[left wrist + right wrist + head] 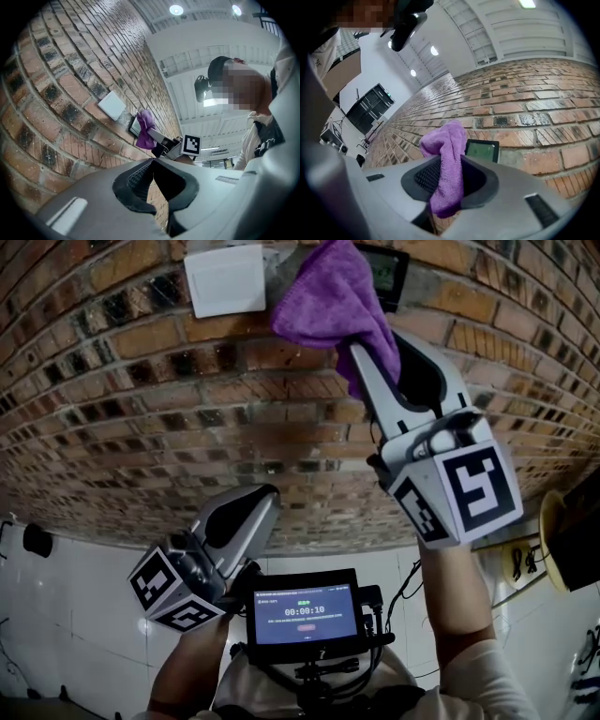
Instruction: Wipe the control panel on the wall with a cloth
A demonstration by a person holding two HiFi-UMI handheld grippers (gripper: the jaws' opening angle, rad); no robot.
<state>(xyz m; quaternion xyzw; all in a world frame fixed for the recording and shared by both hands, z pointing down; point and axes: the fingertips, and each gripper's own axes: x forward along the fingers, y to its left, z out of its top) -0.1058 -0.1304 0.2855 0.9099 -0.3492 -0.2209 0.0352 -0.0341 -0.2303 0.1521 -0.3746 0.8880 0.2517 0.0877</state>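
Observation:
A purple cloth (330, 298) hangs bunched from my right gripper (371, 354), which is shut on it and raised high against the brick wall. The cloth covers the left part of the small black control panel (389, 274) with its green screen. In the right gripper view the cloth (446, 161) sticks up between the jaws, and the control panel (482, 150) shows just right of it. My left gripper (247, 515) is held low, well below the panel, shut with nothing in it. From the left gripper view, the cloth (146, 128) lies against the panel (134, 125).
A white plastic box (225, 279) is mounted on the brick wall (141, 399) just left of the panel. A small monitor (307, 613) with a timer sits at the person's chest. White floor tiles lie below. A yellow-rimmed object (551, 540) is at the right edge.

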